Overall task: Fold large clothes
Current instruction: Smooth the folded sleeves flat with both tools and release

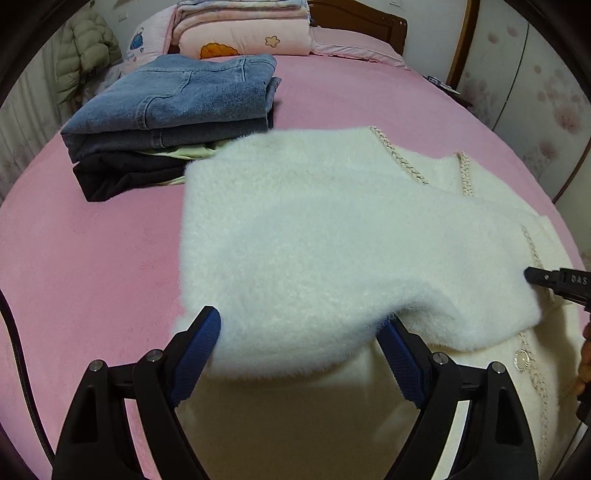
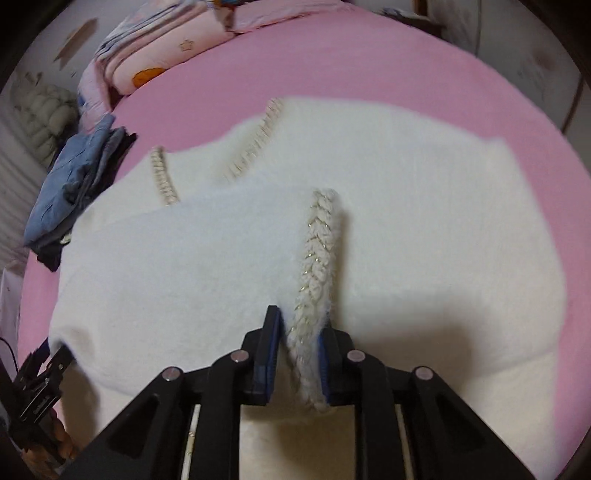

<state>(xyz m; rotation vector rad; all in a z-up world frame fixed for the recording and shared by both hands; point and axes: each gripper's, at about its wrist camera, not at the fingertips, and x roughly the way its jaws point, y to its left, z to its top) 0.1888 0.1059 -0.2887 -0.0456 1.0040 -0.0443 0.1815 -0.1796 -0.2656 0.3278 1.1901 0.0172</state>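
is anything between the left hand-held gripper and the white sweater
Nothing visible. The left hand-held gripper already straddles a raised fold of the sweater, jaws wide. The jeans stack sits clear, further back on the bed.

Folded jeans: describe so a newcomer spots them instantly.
On the pink bed, look toward the far left corner, near the pile of pink quilts. The folded jeans top a small clothes stack there: blue denim, unlike the fluffy white cardigan spread nearer the grippers.
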